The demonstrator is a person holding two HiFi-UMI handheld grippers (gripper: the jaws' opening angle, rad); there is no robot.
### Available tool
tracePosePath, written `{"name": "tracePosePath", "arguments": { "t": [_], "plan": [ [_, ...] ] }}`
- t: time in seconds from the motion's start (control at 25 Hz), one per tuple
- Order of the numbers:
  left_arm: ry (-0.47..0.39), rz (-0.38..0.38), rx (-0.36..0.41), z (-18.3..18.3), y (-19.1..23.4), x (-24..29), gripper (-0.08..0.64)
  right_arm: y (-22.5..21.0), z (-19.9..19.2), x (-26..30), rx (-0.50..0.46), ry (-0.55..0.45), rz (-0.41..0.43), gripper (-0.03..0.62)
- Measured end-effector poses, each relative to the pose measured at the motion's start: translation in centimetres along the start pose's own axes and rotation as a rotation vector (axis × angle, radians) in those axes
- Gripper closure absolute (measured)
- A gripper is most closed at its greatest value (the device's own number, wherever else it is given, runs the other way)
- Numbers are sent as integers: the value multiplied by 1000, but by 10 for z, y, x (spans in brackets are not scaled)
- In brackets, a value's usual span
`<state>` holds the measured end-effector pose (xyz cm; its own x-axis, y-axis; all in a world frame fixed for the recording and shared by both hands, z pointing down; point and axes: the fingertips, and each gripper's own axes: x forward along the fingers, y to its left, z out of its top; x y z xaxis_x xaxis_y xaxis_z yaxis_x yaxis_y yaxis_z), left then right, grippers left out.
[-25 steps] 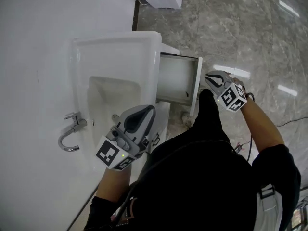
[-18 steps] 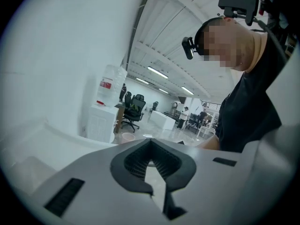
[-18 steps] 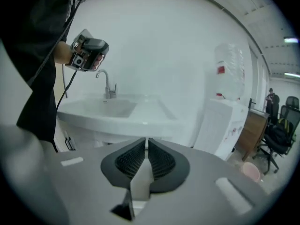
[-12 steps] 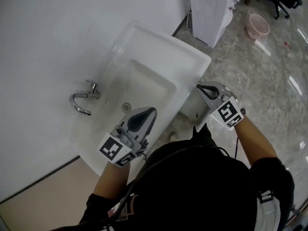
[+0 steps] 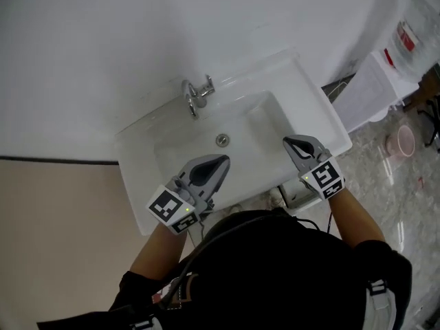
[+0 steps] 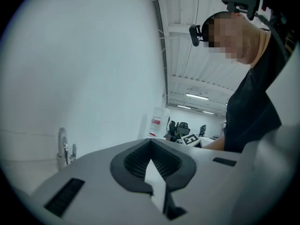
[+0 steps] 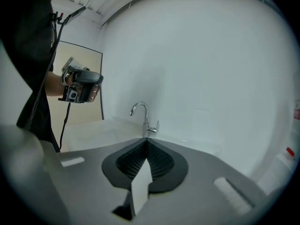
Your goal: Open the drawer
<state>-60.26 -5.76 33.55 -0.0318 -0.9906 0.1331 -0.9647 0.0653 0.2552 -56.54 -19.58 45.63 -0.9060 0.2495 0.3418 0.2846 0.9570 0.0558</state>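
Observation:
Both grippers hang over the white washbasin [image 5: 137, 158] in the head view. My left gripper [image 5: 221, 160] is above the basin's front left, jaws shut with nothing between them; its own view shows the closed tips [image 6: 151, 142]. My right gripper [image 5: 289, 141] is above the basin's right side, also shut and empty, its tips [image 7: 146, 142] aimed toward the faucet [image 7: 143, 118]. The drawer is almost wholly hidden under the basin; only a pale sliver [image 5: 294, 196] shows below the front rim.
The chrome faucet [image 5: 196, 95] stands at the basin's back against a white wall. A white water dispenser [image 5: 371, 91] with a bottle [image 5: 410, 33] is at the right, and a pink bowl [image 5: 401, 141] lies on the marble floor. A beige wall panel [image 5: 55, 239] is at the left.
Both grippers have risen from the level of the open drawer to above the basin. The right gripper has come away from the drawer front. The head view has swung round to face the wall.

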Motion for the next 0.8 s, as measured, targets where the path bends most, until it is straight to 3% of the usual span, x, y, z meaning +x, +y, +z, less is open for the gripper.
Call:
{"name": "tracePosePath", "arguments": {
  "t": [0.32,0.48,0.6,0.8],
  "plan": [
    [-96,236,-21,10,19,-127,566,92,70,71,-12,-26,210,592],
    [-159,317,-57,18,22,-185,566,131,98,89,-3,-31,256,592],
    [-198,377,-44,23,27,-225,566,154,123,102,15,-39,287,592],
    [-265,455,-58,29,43,-267,566,159,163,118,81,-49,326,593]
  ]
}}
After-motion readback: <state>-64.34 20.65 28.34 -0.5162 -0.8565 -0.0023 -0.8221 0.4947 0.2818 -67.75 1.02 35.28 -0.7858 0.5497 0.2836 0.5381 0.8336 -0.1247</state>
